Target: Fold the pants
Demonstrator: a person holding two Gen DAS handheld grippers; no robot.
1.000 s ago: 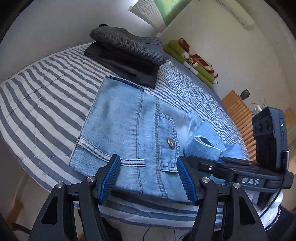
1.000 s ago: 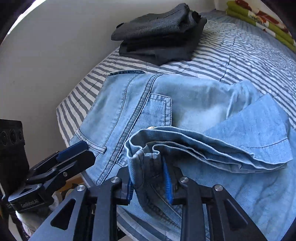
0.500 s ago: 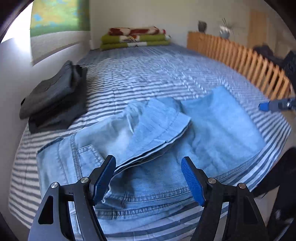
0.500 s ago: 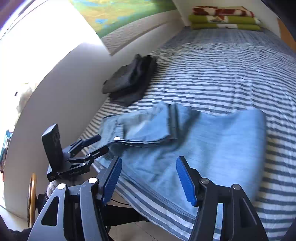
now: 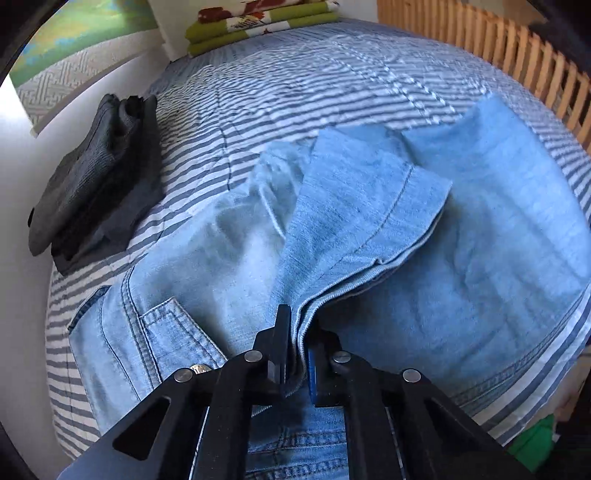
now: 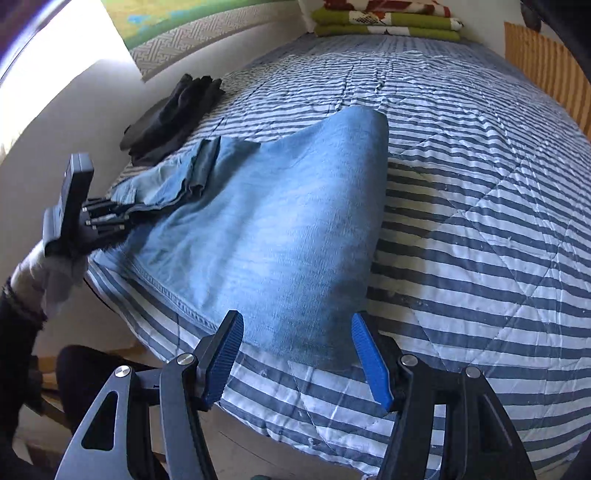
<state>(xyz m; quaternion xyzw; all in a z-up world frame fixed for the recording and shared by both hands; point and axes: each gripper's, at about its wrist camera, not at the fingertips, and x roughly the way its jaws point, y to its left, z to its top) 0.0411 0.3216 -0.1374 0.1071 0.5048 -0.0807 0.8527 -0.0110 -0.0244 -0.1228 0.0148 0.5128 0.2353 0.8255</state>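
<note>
The left hand-held gripper (image 5: 297, 354) tips steeply down at the near edge of the bed (image 5: 332, 77), its jaws pressed together and pinching the stacked hems of the jeans (image 5: 498, 229). From the other side, a white-gloved hand (image 6: 55, 266) holds it low beside the mattress corner. The right hand-held gripper (image 6: 297, 356) also points down, jaws spread wide. They straddle the near corner of the spread denim leg without touching it.

The jeans lie along the near edge of the bed: waistband and pocket toward the left, one leg end doubled back over the middle, the rest running flat to the right. That flat part stops just short of the mattress edge. Beyond and right of the jeans, the striped quilt lies bare.

Further back on the left, a pile of dark folded clothes (image 5: 96, 177) sits against the wall. At the far end lie folded green and red blankets (image 5: 258, 22), with a wooden slatted rail (image 5: 517, 51) along the right.
</note>
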